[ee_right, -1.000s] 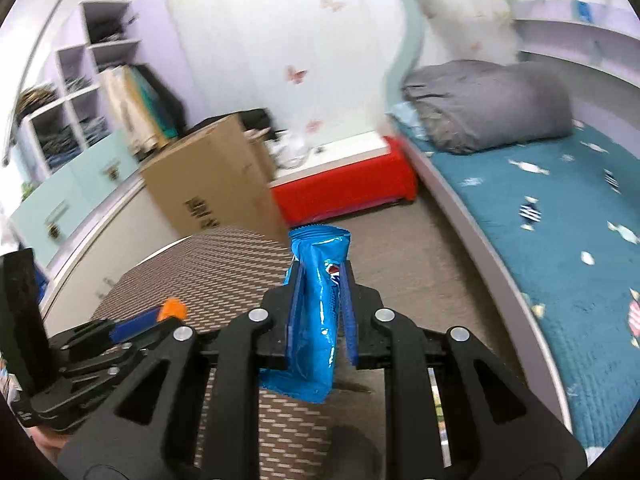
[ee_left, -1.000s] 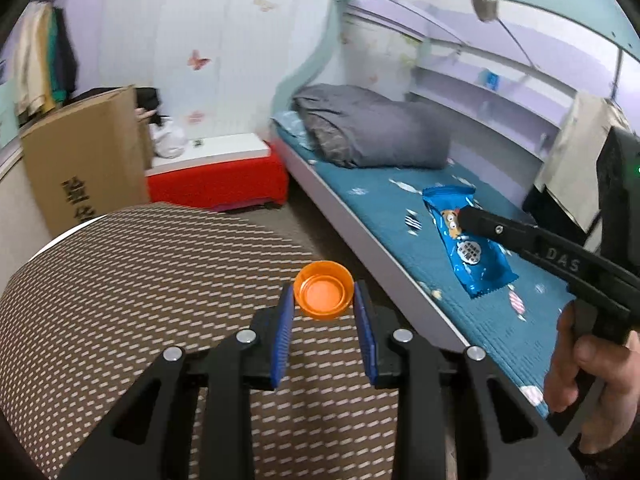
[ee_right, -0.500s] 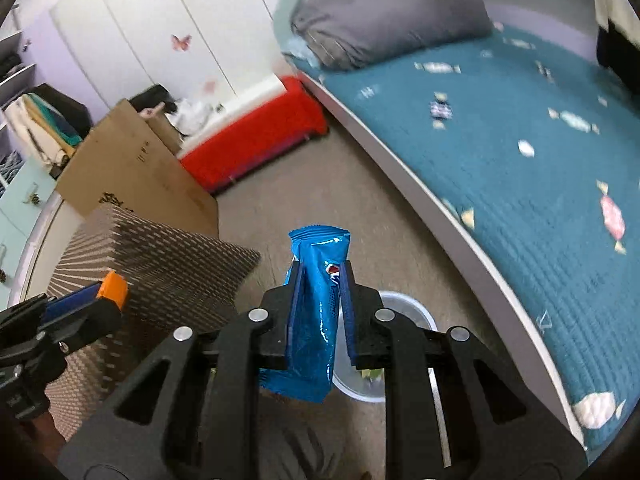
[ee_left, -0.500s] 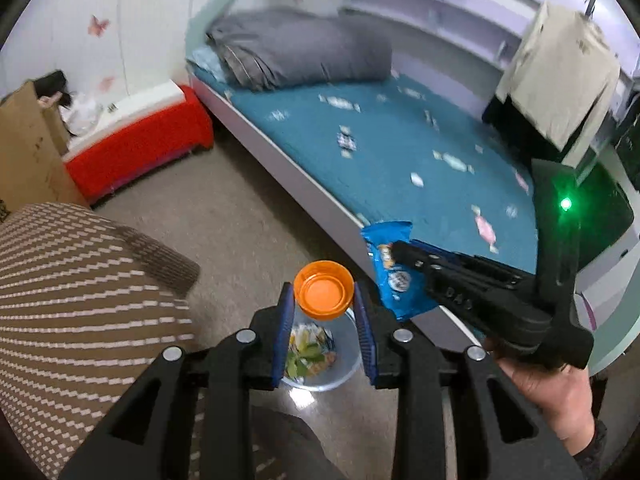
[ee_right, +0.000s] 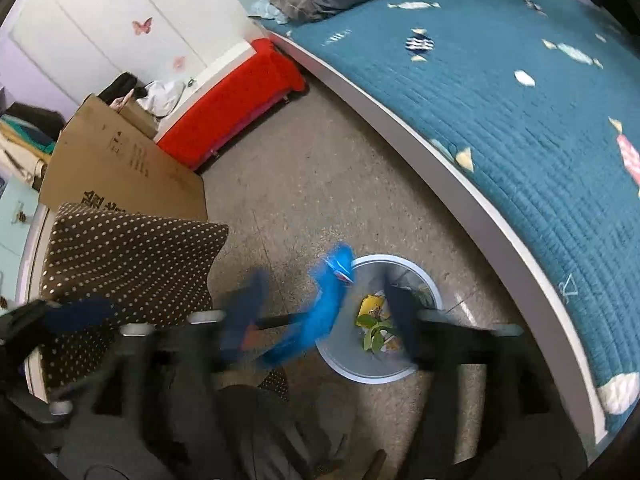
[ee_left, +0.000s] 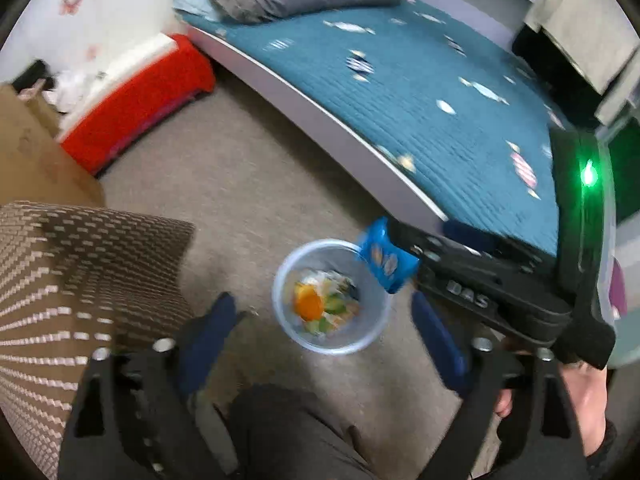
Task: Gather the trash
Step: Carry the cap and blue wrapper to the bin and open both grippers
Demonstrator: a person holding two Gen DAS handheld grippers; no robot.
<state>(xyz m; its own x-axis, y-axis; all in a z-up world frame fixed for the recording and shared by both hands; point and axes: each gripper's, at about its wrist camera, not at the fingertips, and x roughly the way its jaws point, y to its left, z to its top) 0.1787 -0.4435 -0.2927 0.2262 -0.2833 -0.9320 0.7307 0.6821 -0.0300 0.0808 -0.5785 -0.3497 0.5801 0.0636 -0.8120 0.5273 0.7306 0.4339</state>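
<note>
Trash first, read left to right: the orange cap (ee_left: 309,306) lies inside the pale bin (ee_left: 280,280) on the floor, at about twelve o'clock from the left tool (ee_left: 326,338), whose jaws have just been opening and now stand spread with nothing between them. Next, the blue wrapper (ee_right: 320,312) hangs loose between the fingers of the right tool (ee_right: 320,316), which have also just been opening and no longer pinch it; its long axis runs seven to one o'clock, its top end at the bin's nine o'clock rim, so it may fall outside.
</note>
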